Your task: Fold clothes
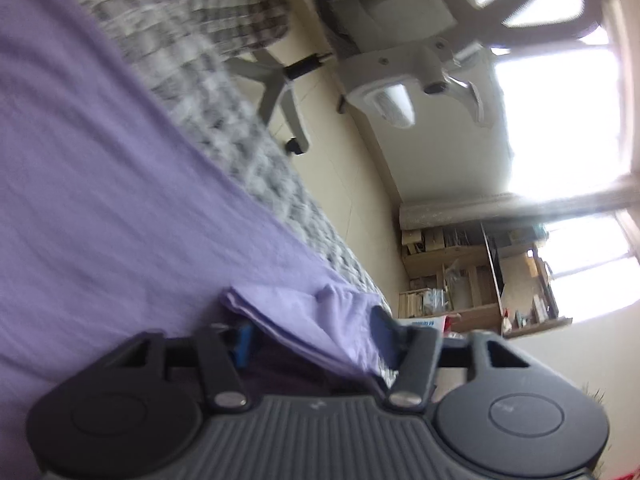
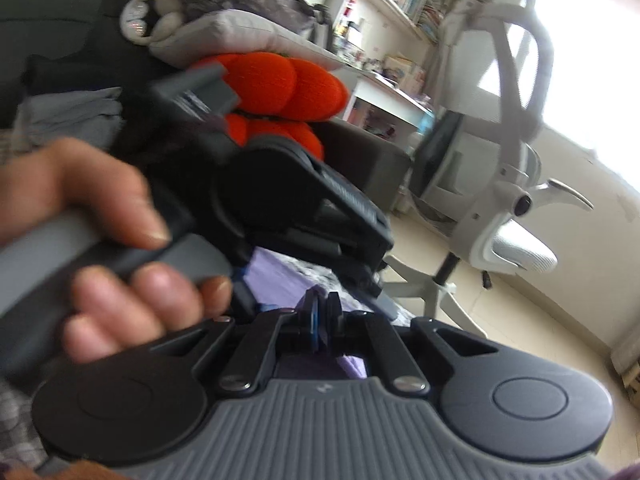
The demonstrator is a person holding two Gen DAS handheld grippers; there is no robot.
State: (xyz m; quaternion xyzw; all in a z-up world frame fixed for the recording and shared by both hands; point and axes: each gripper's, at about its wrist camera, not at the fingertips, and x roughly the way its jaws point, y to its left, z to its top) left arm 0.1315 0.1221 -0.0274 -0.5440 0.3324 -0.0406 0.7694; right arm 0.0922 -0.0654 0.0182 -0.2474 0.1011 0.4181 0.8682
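Observation:
A purple garment (image 1: 100,200) lies spread flat and fills the left half of the left wrist view. My left gripper (image 1: 312,336) stands low over its edge, jaws apart. A raised fold of the purple cloth (image 1: 304,312) sits in the gap between the blue-padded fingers without being squeezed. In the right wrist view my right gripper (image 2: 322,304) is shut, with a sliver of purple cloth (image 2: 315,290) poking out at the tips and more of it hanging below (image 2: 352,364). A hand (image 2: 120,220) holds the left tool's black housing (image 2: 280,200) just ahead of it.
A grey checkered bed cover (image 1: 180,48) lies beyond the garment. A white office chair (image 1: 400,60) (image 2: 500,152) stands on the pale floor beside it. Wooden shelves (image 1: 460,280) line the wall. An orange plush (image 2: 288,84) and a grey pillow (image 2: 248,32) sit on a dark sofa.

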